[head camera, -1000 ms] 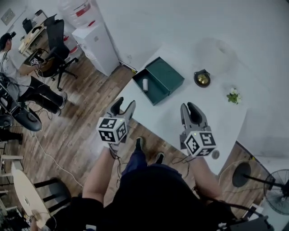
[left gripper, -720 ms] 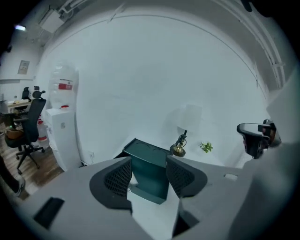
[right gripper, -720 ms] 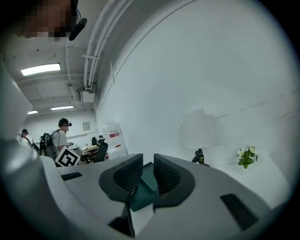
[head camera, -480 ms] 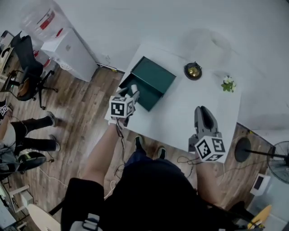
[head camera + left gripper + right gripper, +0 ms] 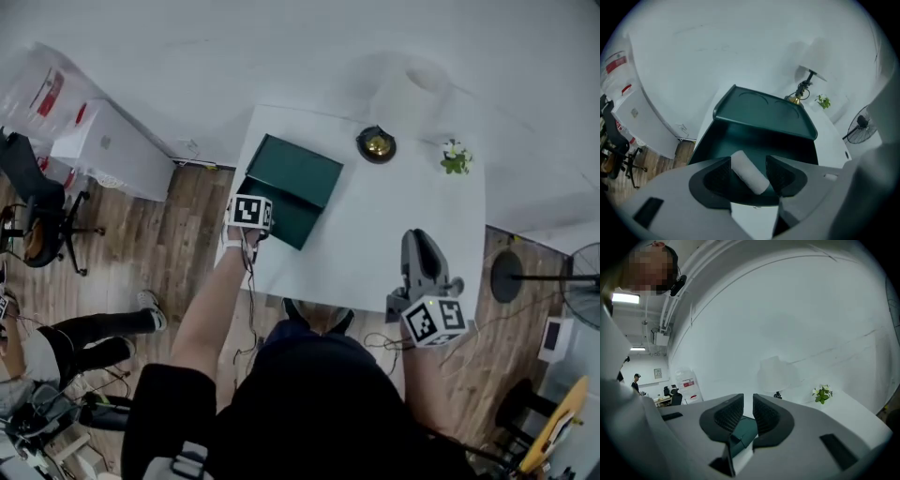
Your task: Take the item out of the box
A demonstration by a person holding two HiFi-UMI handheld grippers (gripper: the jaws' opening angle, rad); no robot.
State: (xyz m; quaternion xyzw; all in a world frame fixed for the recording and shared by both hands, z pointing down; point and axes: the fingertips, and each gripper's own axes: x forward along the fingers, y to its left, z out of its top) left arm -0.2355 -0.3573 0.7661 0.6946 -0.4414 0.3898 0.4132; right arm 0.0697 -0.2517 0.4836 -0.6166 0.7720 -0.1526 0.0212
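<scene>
A dark green box (image 5: 298, 172) stands open at the left end of the white table (image 5: 394, 225), its lid (image 5: 764, 112) tilted back. Inside lies a white cylindrical roll (image 5: 749, 171), slanted across the box floor. My left gripper (image 5: 748, 176) reaches down into the box with a pad on each side of the roll; a gap shows at the right pad. In the head view its marker cube hides the left gripper (image 5: 258, 200) jaws. My right gripper (image 5: 419, 238) hovers over the table's near right part. The right gripper's (image 5: 748, 401) jaws are closing to a narrow gap with nothing between them.
A small brass lamp base (image 5: 376, 144) and a little potted plant (image 5: 455, 157) sit at the table's far side by the white wall. A white cabinet (image 5: 103, 150) and an office chair (image 5: 37, 216) stand left. A fan (image 5: 581, 281) is on the right.
My left gripper has moved forward from in front of the table into the open box and now straddles the roll. The right gripper stays low at the right with its jaws narrower.
</scene>
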